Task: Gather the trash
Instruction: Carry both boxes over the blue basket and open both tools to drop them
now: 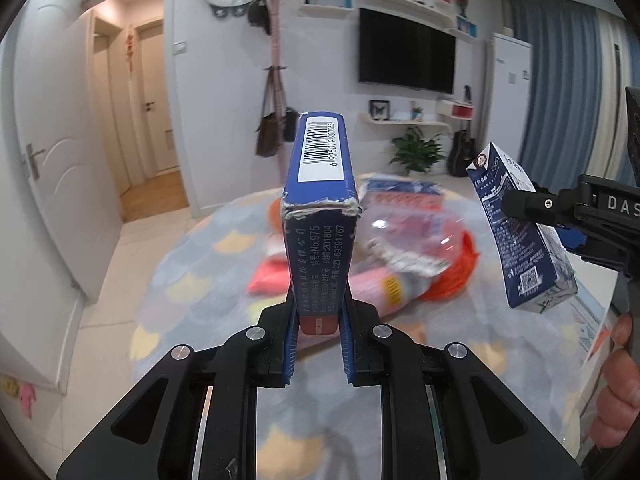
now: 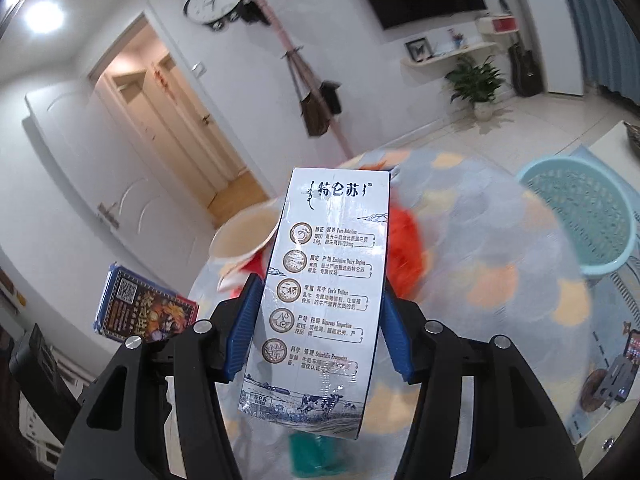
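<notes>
My left gripper (image 1: 319,334) is shut on a narrow blue card box (image 1: 319,216) with a barcode, held on end above the round table (image 1: 192,280). My right gripper (image 2: 316,324) is shut on a white and blue milk carton (image 2: 324,300), which also hangs above the table. In the left wrist view the same milk carton (image 1: 524,232) shows at the right, pinched by the right gripper's fingers (image 1: 524,204). The card box (image 2: 140,304) appears at the lower left of the right wrist view. More trash lies on the table: a clear plastic bottle (image 1: 404,240) and red and orange wrappers (image 1: 272,280).
A light blue plastic basket (image 2: 580,216) stands at the table's right side. A paper cup (image 2: 244,240) lies on its side near the table's far edge. A phone on a stand (image 2: 624,364) sits at the right edge. A person's hand (image 1: 616,384) grips the right tool.
</notes>
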